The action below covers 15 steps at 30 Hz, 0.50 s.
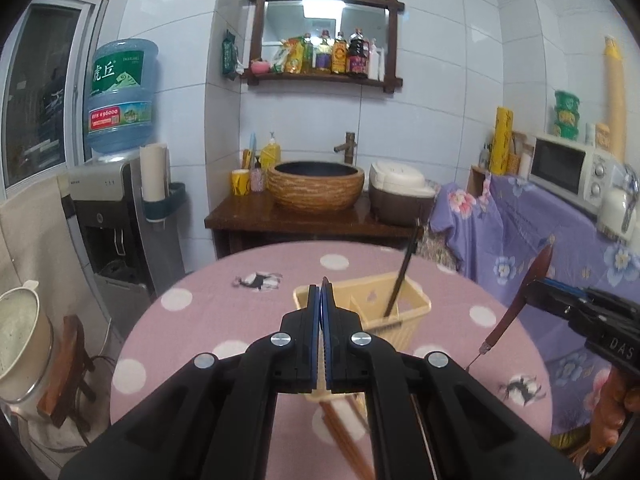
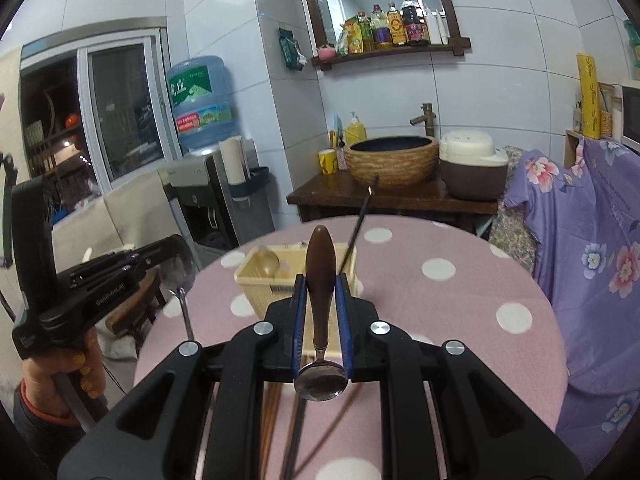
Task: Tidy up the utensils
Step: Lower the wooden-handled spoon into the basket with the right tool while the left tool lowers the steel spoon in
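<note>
A beige utensil basket [image 1: 400,312] [image 2: 280,284] stands on the pink dotted round table [image 1: 208,320] [image 2: 460,320]. A dark chopstick [image 1: 404,268] [image 2: 360,216] leans in it. My right gripper [image 2: 320,280] [image 1: 534,292] is shut on a brown-handled spoon [image 2: 320,272] [image 1: 528,284], held above the table with its metal bowl toward the camera. My left gripper [image 1: 322,284] [image 2: 180,260] is shut. In the right wrist view a thin metal utensil [image 2: 186,316] hangs below its fingertips. Several chopsticks [image 1: 344,436] [image 2: 276,412] lie on the table under the grippers.
Behind the table stands a wooden counter with a basin [image 1: 316,188] and a rice cooker [image 1: 400,192]. A water dispenser [image 1: 116,216] is at the left. Purple floral cloth [image 2: 592,260] covers furniture at the right. A hand [image 2: 60,376] grips the left gripper's handle.
</note>
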{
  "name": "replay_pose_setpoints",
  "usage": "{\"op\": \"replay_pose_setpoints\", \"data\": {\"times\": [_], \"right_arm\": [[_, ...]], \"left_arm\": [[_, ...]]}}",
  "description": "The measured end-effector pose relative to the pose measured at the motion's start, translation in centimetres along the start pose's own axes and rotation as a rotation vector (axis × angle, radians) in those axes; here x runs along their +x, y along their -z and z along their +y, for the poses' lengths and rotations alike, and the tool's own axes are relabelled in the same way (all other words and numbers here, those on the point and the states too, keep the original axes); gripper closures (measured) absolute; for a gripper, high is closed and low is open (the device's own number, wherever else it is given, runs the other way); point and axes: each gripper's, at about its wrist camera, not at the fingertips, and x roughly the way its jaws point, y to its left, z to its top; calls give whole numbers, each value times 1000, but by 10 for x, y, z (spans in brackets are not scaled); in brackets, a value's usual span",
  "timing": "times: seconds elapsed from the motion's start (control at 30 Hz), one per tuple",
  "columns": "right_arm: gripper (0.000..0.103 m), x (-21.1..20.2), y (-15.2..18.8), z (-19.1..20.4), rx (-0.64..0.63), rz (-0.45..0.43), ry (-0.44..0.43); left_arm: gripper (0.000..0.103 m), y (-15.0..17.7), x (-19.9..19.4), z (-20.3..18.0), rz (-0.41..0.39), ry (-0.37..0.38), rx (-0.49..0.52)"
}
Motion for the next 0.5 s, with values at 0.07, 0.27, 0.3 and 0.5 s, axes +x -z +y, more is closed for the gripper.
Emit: {"op": "replay_pose_setpoints", "data": {"times": [0.07, 0.27, 0.3, 0.5], "right_arm": [[88, 6, -21, 6, -21, -34, 12], [88, 35, -68, 19, -53, -99, 52], [88, 41, -72, 21, -58, -103, 58], [87, 73, -73, 18, -48, -93, 86]], "left_arm": [[100, -17, 5, 1, -34, -31, -4], [100, -60, 27, -6, -152, -205, 49], [100, -63, 30, -8, -168, -236, 71], [100, -61, 59, -22, -209, -380, 193]]}}
